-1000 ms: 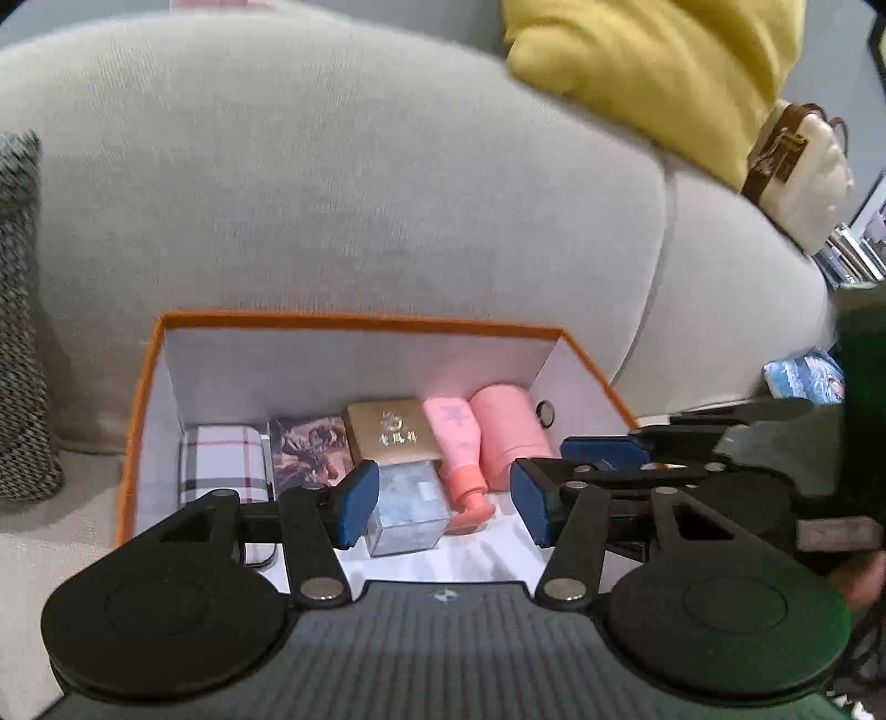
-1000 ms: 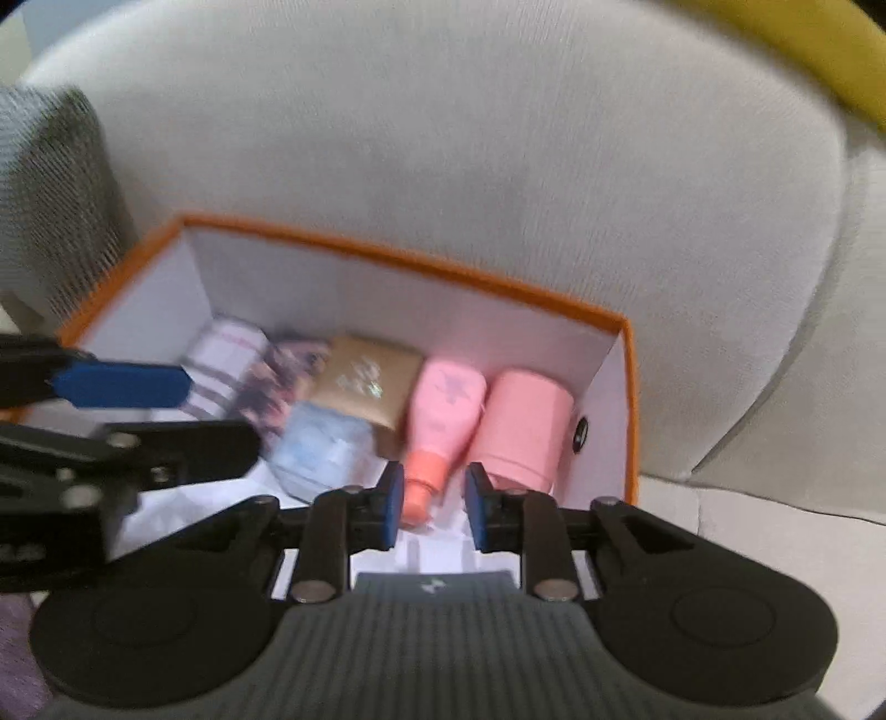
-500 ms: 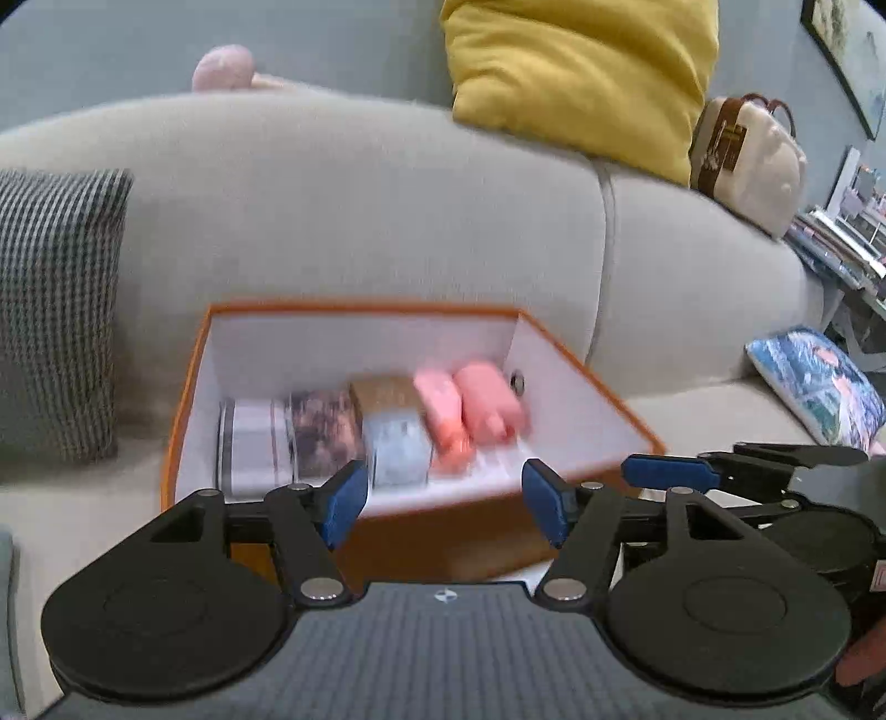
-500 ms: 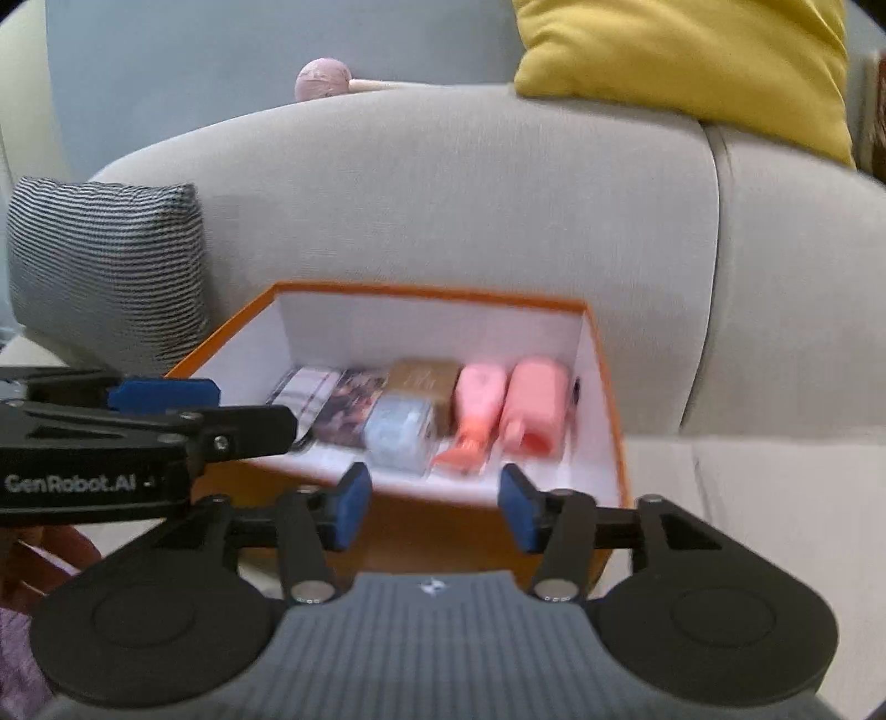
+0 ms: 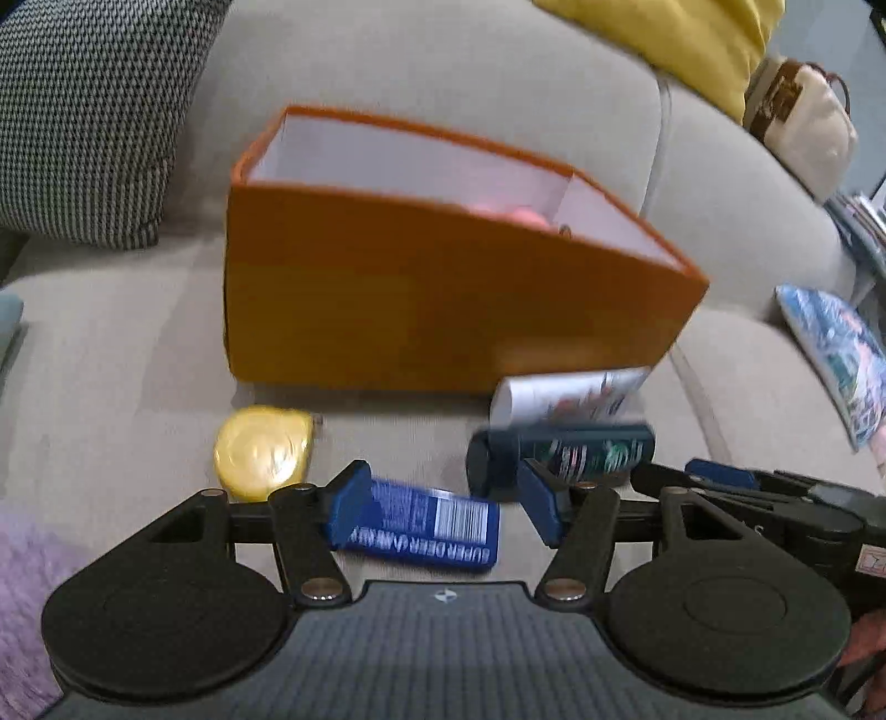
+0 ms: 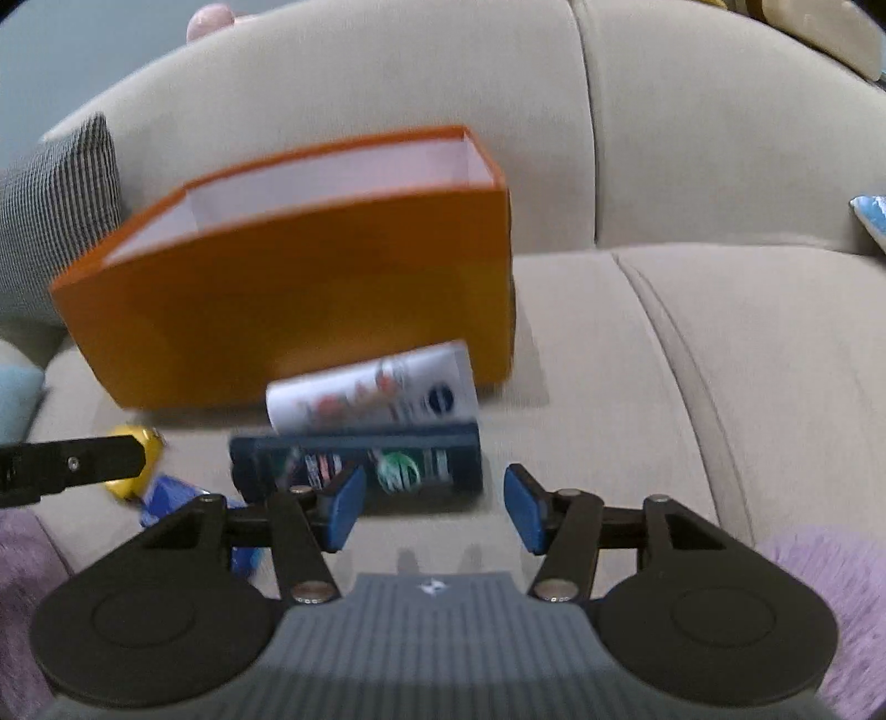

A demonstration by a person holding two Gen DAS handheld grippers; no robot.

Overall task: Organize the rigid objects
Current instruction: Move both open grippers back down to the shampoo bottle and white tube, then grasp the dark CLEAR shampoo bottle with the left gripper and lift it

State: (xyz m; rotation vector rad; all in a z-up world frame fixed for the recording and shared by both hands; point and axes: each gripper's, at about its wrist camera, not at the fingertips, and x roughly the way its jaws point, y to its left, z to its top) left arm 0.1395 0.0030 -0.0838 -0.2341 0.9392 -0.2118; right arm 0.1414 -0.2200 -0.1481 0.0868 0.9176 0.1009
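Observation:
An orange box (image 5: 432, 310) (image 6: 310, 321) stands on the sofa seat, and only a bit of pink (image 5: 515, 213) shows over its rim. In front of it lie a white tube (image 5: 559, 396) (image 6: 371, 393), a dark bottle (image 5: 570, 454) (image 6: 387, 459), a blue tube (image 5: 426, 526) and a flat yellow case (image 5: 260, 448). My left gripper (image 5: 443, 504) hangs over the blue tube with its jaws closing, pads not pressing on it. My right gripper (image 6: 434, 507) is open just short of the dark bottle's right end, nothing gripped.
A houndstooth cushion (image 5: 83, 111) leans left of the box. A yellow cushion (image 5: 692, 33) and a cream bag (image 5: 797, 122) sit on the sofa back. A blue patterned cushion (image 5: 836, 354) lies at the right. Purple fluffy fabric (image 6: 830, 581) edges the near seat.
Both grippers drew back out of the box and sank to the seat in front of it. The right gripper's jaws went from nearly shut to open. The loose items came into view.

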